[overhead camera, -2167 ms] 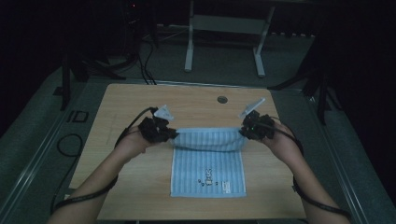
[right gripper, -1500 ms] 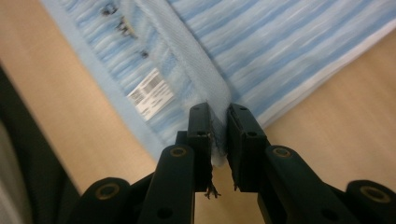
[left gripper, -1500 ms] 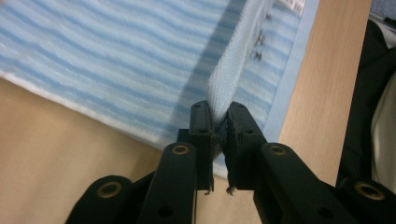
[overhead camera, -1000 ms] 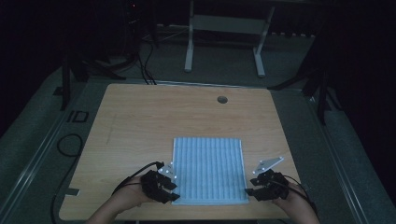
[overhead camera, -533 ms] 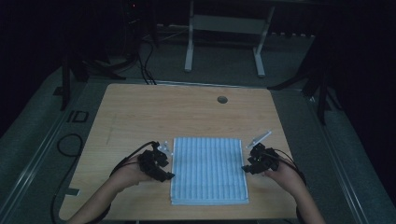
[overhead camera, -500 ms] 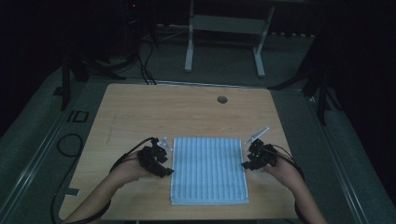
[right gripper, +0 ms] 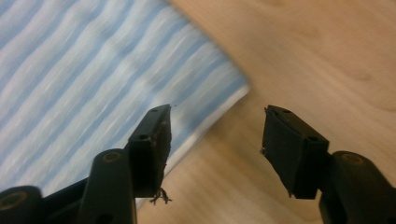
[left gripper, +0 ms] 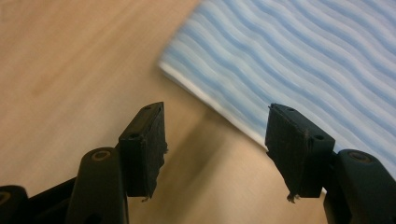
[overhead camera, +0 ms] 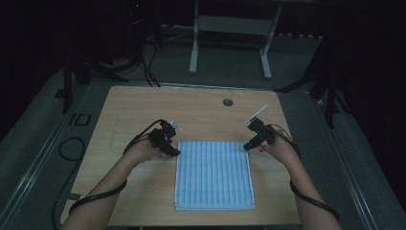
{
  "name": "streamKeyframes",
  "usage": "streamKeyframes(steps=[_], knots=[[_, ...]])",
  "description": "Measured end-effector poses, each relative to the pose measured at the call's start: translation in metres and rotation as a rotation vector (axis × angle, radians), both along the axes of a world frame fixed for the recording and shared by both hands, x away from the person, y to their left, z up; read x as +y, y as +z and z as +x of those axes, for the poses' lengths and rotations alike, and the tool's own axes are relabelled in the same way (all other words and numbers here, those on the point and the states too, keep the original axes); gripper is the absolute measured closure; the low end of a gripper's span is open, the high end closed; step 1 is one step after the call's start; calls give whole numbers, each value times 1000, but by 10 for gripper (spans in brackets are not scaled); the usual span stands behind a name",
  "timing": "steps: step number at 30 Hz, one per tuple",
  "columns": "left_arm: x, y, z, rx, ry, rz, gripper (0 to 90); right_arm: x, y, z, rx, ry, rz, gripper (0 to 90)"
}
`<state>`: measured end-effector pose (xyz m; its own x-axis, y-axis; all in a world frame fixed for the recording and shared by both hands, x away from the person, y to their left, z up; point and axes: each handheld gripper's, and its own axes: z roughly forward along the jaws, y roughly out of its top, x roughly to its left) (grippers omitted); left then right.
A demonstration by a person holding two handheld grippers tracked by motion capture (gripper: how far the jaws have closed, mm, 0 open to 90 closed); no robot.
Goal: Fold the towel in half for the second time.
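A blue-and-white striped cloth (overhead camera: 214,174) lies folded flat on the wooden table (overhead camera: 201,115). My left gripper (overhead camera: 173,152) sits at the cloth's far left corner, and my right gripper (overhead camera: 247,146) at its far right corner. In the left gripper view the left gripper (left gripper: 217,149) has nothing between its jaws, which have just been opening, and the cloth's edge (left gripper: 299,60) lies just ahead. In the right gripper view the right gripper (right gripper: 215,149) is likewise open and empty, jaws just widened, over the cloth's corner (right gripper: 116,79) and bare wood.
A small round hole (overhead camera: 228,102) sits in the table near its far edge. Cables (overhead camera: 67,148) trail off the table's left side. A metal stand (overhead camera: 230,33) is on the dark floor beyond the table.
Both grippers have let go of the cloth's near edge and moved away from the person along its sides to its far corners. The cloth lies folded and still.
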<state>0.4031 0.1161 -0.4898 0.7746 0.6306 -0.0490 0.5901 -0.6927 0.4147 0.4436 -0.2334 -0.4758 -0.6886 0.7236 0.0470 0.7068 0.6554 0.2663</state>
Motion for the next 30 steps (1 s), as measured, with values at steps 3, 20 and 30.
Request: streamKeyframes(steps=[3,20,30], knots=[[-6,-2,15,14,2,6,385,3,0,10,24,-24,6,449],[-12,-33,57,76,36,-10,442,23,-40,40,101,-47,-94,580],[-17,-32,54,56,11,-55,855,34,-36,36,72,1,-107,830]])
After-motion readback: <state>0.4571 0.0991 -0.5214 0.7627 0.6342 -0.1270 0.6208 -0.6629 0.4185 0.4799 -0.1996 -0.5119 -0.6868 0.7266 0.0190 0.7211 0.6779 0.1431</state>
